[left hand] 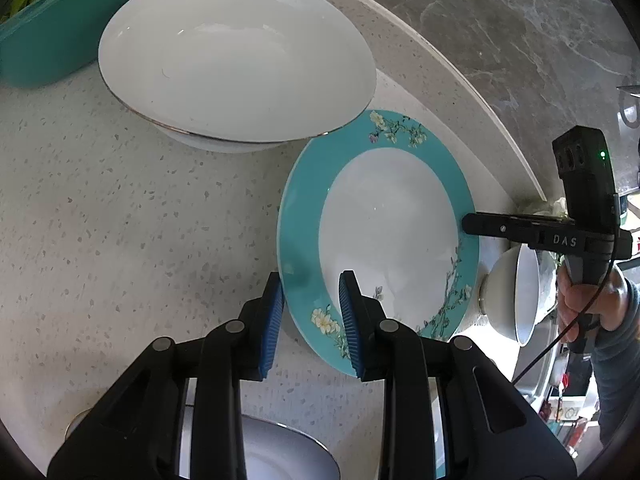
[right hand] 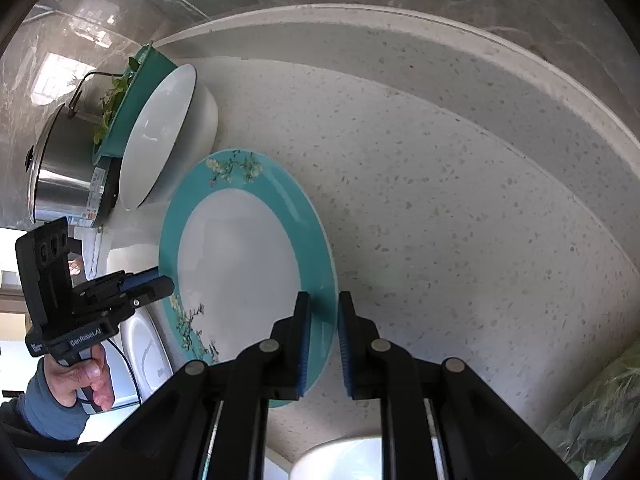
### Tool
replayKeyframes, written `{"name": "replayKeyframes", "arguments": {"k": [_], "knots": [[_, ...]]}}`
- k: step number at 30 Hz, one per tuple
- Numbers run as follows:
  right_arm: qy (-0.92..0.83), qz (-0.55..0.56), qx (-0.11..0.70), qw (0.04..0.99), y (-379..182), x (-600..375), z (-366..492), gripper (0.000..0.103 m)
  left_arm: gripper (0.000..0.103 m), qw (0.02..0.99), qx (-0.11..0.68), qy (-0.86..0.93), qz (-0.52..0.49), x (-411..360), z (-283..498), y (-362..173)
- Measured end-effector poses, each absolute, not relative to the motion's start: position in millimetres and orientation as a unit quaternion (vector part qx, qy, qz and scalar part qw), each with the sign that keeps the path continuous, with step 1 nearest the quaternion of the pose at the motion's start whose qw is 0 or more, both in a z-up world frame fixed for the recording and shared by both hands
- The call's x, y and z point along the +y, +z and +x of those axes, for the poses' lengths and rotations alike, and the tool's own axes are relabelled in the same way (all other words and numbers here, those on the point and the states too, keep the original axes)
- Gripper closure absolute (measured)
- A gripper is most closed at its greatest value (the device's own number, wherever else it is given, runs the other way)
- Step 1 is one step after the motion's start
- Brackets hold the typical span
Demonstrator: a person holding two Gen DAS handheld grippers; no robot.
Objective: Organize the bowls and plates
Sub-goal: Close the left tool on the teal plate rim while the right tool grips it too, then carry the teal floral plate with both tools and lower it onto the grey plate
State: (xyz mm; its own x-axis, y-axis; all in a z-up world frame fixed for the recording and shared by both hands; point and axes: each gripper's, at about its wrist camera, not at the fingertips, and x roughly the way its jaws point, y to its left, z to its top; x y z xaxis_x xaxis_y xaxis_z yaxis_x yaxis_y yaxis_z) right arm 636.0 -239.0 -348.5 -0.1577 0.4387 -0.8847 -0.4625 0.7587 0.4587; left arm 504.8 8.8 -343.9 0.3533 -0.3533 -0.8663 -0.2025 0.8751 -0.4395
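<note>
— Plate (left hand: 384,220) first: where does it sit?

— It's the teal-rimmed one with a white middle and painted blossoms, over the speckled counter (left hand: 120,220), held by both grippers at opposite edges. Its far edge tucks under the rim of the big white bowl (left hand: 236,60). Whether its base is on the counter or just off it, I cannot tell.

— What is the left gripper (left hand: 312,320) doing?

— Its jaws are drawn in narrow, with the teal rim running between the two blue pads (left hand: 350,320). One pad lies over the top face of the rim by the yellow flower, the other sits at the outer edge. It is grasping the plate.

— And the right gripper (right hand: 323,336)?

— Nearly closed, clenched on the rim on the other side. In its own view the thin edge of the plate passes straight between the blue pads. From the left view its black fingers reach in over the teal band.

— Anything else nearby?

— A teal basin (left hand: 44,48) with greens stands behind the big bowl, and a steel pot (right hand: 64,172) stands beyond that. A small white bowl (left hand: 516,292) lies on its side just past the plate, under the right gripper, near the person's hand (left hand: 588,300).
</note>
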Motion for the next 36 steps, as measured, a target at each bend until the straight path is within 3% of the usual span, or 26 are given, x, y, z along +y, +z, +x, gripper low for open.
{"name": "replayKeyframes", "arguments": {"k": [36], "knots": [[0.366,-0.016,0.679,0.636,-318,-201,590,0.087,0.078,0.773,0.571,-0.044,-0.273,46,448,-322]]}}
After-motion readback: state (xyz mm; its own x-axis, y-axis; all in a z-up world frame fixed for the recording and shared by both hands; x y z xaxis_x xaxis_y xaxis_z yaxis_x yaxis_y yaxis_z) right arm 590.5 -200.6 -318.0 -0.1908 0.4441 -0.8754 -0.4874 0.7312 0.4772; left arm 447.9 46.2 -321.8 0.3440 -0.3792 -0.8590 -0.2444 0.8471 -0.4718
